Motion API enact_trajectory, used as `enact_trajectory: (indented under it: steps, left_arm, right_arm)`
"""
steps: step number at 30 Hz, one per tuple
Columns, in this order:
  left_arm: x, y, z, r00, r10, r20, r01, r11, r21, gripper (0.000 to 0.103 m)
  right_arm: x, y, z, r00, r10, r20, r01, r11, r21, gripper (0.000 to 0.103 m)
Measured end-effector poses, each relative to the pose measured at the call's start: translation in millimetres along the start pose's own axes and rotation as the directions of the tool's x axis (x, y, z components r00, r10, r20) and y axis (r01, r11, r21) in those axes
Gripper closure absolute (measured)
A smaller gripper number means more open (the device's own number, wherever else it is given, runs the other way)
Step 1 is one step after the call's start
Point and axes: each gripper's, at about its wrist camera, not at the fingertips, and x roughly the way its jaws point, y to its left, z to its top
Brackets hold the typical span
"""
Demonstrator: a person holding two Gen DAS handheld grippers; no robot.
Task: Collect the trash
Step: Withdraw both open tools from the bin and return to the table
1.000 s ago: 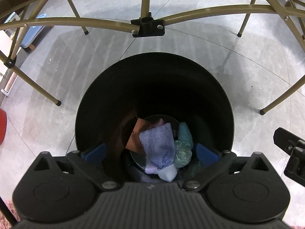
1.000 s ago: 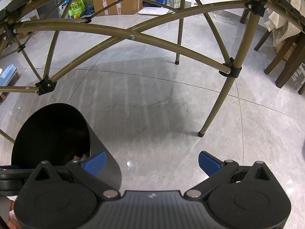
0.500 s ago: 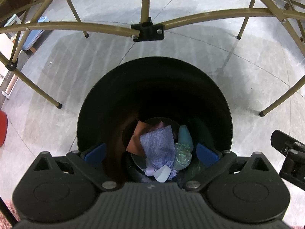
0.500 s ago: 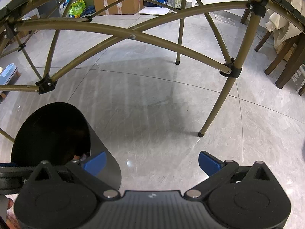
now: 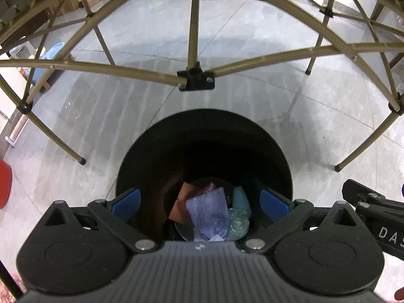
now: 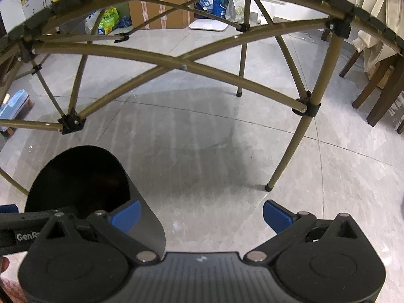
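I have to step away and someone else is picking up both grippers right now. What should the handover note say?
Left gripper: open, empty, above the black bin, looking into it.
Right gripper: open, empty, over bare floor to the right of the bin.
In the bin: a purple cloth, a brown piece, a teal item and a clear crumpled wrapper.
Done: those pieces are binned.
Left: no loose trash shows on the tiled floor under the folding table frame in either view; check the tabletop and surroundings, which are out of sight.
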Motion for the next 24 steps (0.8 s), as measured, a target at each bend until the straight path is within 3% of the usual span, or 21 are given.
enact_trajectory:
  steps: [13,24]
  left_arm:
    - [-25,9,5,0.995,0.004,0.096,-0.004,1.0,-0.003,0.0]
    - [-58,37,12,0.978,0.032,0.208,-0.023,0.999,-0.044,0.0]
  right_arm:
    - [-29,6,8,0.995,0.028,0.092,-0.025,0.999,-0.034,0.0]
    - [-65,16,22,0.978,0.076,0.196,-0.062,0.995,-0.076,0.0]
